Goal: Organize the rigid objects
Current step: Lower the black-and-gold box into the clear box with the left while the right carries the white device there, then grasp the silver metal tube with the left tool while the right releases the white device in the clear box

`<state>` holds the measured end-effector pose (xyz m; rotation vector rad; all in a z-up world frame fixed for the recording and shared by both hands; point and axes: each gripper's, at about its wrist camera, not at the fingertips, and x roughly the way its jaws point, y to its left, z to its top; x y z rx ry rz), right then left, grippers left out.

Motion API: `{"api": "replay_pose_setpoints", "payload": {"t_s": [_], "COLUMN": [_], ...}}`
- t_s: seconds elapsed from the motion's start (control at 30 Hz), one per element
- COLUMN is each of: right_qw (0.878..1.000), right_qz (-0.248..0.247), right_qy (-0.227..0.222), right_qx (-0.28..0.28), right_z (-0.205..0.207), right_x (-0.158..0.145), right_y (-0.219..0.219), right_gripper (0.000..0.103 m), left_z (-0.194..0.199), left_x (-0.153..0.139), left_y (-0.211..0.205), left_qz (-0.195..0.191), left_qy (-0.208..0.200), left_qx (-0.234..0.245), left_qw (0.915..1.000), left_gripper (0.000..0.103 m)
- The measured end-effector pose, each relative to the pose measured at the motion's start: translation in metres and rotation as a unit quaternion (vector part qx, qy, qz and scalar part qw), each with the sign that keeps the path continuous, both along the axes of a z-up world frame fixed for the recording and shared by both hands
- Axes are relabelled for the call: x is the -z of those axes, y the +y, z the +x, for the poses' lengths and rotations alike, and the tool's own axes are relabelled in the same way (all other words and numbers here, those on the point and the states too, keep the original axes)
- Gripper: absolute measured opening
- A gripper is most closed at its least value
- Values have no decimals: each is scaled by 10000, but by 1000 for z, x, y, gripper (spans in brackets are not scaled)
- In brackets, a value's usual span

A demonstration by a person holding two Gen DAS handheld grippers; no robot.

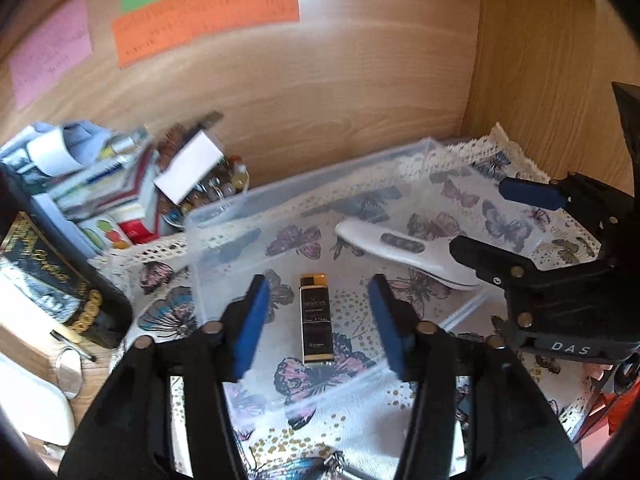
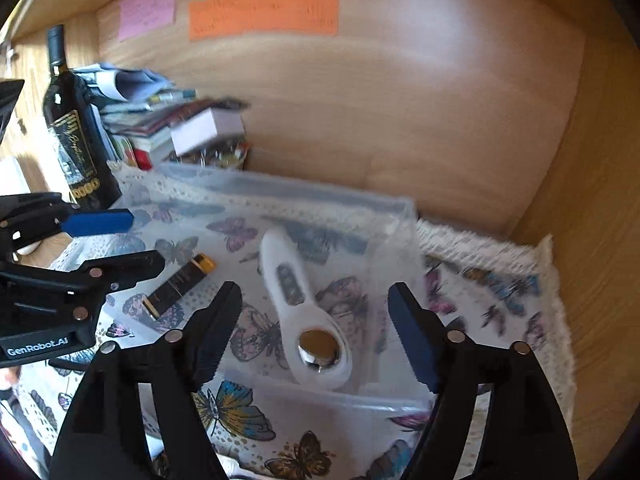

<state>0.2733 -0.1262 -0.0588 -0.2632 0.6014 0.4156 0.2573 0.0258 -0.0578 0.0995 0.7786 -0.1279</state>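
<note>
A clear plastic bin [image 1: 224, 208] [image 2: 404, 208] stands on a butterfly-print cloth. In it lie a black and gold lighter-shaped box [image 1: 315, 320] [image 2: 180, 286] and a white handheld device [image 1: 404, 252] [image 2: 304, 312] with a metal round head. My left gripper [image 1: 318, 320] is open above the bin, its fingers on either side of the black box, not touching it. My right gripper [image 2: 310, 320] is open over the white device, empty. Each gripper shows in the other's view: the right one [image 1: 486, 218], the left one [image 2: 144, 236].
A dark wine bottle [image 2: 74, 128] [image 1: 48, 280] stands at the left. A pile of books and packets [image 1: 100, 184] [image 2: 160, 120] and a jar of marbles [image 1: 216, 188] sit behind the bin. Wooden walls close the back and right, with coloured paper notes [image 2: 264, 12].
</note>
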Motion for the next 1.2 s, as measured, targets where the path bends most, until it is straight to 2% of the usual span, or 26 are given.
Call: {"api": "replay_pose_setpoints", "payload": {"t_s": [0.07, 0.17, 0.37, 0.57, 0.73, 0.9, 1.07, 1.2], "right_qw": [9999, 9994, 9978, 9972, 9976, 9967, 9947, 9943], "right_qz": [63, 149, 333, 447, 392, 327, 380, 371], "right_qy": [-141, -315, -564, -557, -310, 122, 545, 636], "right_qx": [-28, -42, -20, 219, 477, 734, 783, 776], "right_z": [-9, -23, -56, -80, -91, -95, -98, -99], "right_x": [-7, -14, -21, -11, 7, 36, 59, 68], "right_y": [-4, -10, -26, -44, -62, -81, -93, -93], "right_gripper": [81, 82, 86, 87, 87, 87, 85, 80], "left_z": [-9, -26, -61, -86, -97, -108, -113, -113], "left_x": [-7, -18, -30, -20, 9, 40, 57, 66], "left_y": [1, 3, 10, 18, 20, 13, 0, -7], "left_qz": [8, -13, -82, -91, -93, -180, -330, -385], "left_qy": [-142, -371, -694, -641, -191, 190, 433, 540], "left_qx": [-44, -138, -301, -481, -613, -623, -560, -548], "left_qw": [9999, 9992, 9971, 9967, 9979, 9977, 9969, 9963], "left_gripper": [66, 81, 95, 96, 96, 96, 79, 68]}}
